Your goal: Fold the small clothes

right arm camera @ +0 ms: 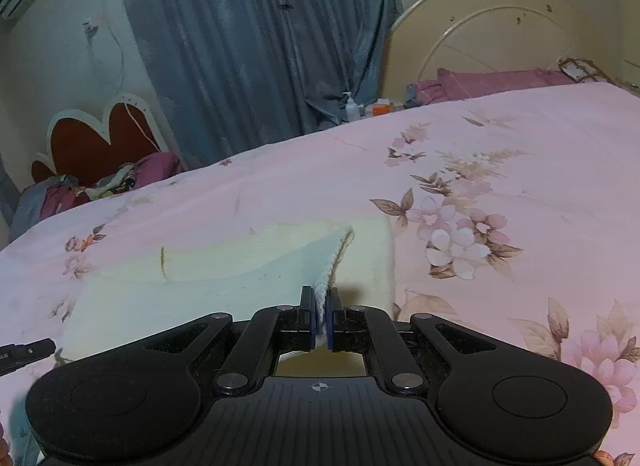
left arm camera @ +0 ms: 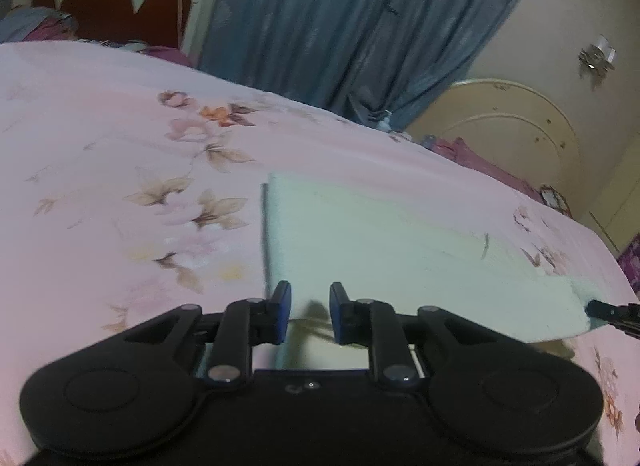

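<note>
Now | you are pinching the pale cloth's (right arm camera: 224,266) edge in the right tongs (right arm camera: 319,320), lower centre | left tongs (left arm camera: 310,312) standing narrow, gripping nothing | cloth lying on the bed (left arm camera: 120,169) | risk: one-sided lift skewing the fold.

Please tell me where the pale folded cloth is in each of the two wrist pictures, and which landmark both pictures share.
Left wrist view: the pale cloth lies centre-right on the floral bedsheet, just ahead of the left tool.
Right wrist view: the pale cloth lies centre-left, its edge pinched in the right tool.
Shared landmark: the blue curtain behind the bed.
</note>
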Available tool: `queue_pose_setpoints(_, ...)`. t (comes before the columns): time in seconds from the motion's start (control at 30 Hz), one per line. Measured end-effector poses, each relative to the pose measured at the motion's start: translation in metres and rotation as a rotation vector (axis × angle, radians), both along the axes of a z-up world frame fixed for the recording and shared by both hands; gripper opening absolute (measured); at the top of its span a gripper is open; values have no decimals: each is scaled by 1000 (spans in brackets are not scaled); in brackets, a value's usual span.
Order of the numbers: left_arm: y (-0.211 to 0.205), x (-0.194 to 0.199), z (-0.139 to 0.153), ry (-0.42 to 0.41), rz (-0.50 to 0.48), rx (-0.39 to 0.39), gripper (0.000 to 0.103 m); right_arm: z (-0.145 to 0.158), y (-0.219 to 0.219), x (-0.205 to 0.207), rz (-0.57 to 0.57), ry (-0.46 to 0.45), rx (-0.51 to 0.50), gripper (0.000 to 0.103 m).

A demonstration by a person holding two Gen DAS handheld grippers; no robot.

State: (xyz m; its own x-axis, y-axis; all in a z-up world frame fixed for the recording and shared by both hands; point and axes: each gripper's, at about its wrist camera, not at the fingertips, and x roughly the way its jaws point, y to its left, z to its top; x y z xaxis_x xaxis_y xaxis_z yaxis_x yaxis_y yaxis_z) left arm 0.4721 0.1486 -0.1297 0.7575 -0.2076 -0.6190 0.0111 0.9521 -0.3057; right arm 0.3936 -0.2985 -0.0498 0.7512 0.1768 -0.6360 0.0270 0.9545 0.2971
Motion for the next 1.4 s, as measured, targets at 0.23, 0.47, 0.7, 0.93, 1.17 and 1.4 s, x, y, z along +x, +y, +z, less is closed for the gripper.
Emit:
queue_pose_setpoints(0.23,-17,14,-12,58,-48,55,18,-7,-7,-4,-6,19,0,4)
queue_pose_setpoints(0.47,-19,15,-12,59,-53,59,23,-24,-14,-5,-17,62,-5,4)
queue_pose_setpoints(0.7,-25,21,-20,79,-79,105,23,-45,-14,0,-19,137,-37,4)
queue_pose_setpoints(0.93,-23,21,-20,78,-81,90,23,-33,-12,-3,-12,49,-82,4)
queue_pose_setpoints(1.17,-31,22,-19,75,-108,144,28,-54,-13,13,17,121,-132,4)
queue_pose_setpoints(1.4,-31,66,2,-13,-138,127,57,-16,-15,23,-32,11,-135,24)
